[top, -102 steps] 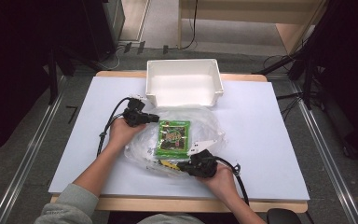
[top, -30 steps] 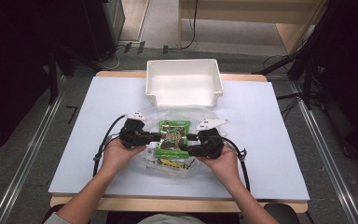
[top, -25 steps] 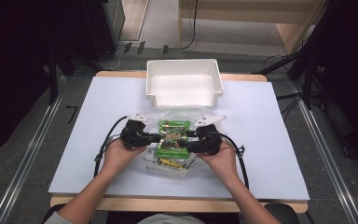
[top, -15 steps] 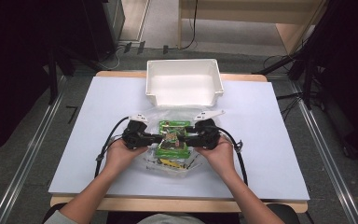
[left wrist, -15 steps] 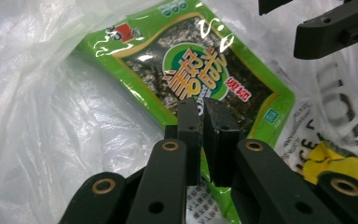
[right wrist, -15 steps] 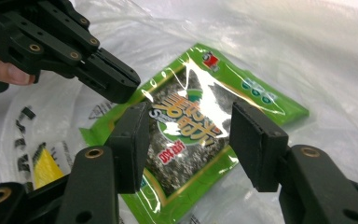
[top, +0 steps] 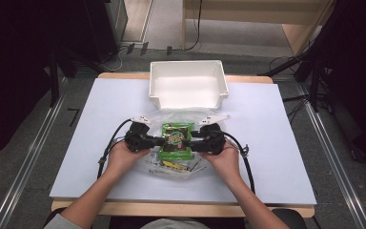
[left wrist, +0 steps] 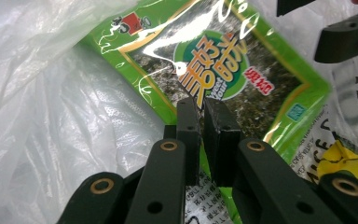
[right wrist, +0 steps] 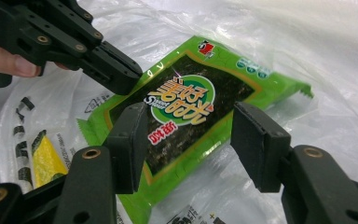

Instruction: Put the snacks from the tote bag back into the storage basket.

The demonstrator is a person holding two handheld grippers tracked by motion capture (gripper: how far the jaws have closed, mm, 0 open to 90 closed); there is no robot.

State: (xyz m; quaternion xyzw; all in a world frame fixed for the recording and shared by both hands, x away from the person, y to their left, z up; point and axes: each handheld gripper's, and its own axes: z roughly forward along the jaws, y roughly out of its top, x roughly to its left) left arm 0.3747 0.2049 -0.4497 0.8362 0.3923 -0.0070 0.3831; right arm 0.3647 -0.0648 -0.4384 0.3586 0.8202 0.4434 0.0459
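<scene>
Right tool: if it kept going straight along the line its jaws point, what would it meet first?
Most likely the green seaweed snack packet, lying inside the clear plastic bag. The right tool is open with the packet straight ahead between its jaws. The left tool comes beyond that; depth is hard to judge.

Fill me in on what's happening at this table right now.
A person at a white table holds a gripper in each hand over a clear plastic bag with a green seaweed snack packet on it. The left gripper has its jaws nearly closed at the packet's edge; whether it has pinched anything is hard to tell. The right gripper is open, its jaws spread on either side of the packet. A yellow packet lies inside the bag. An empty white tray sits beyond.
</scene>
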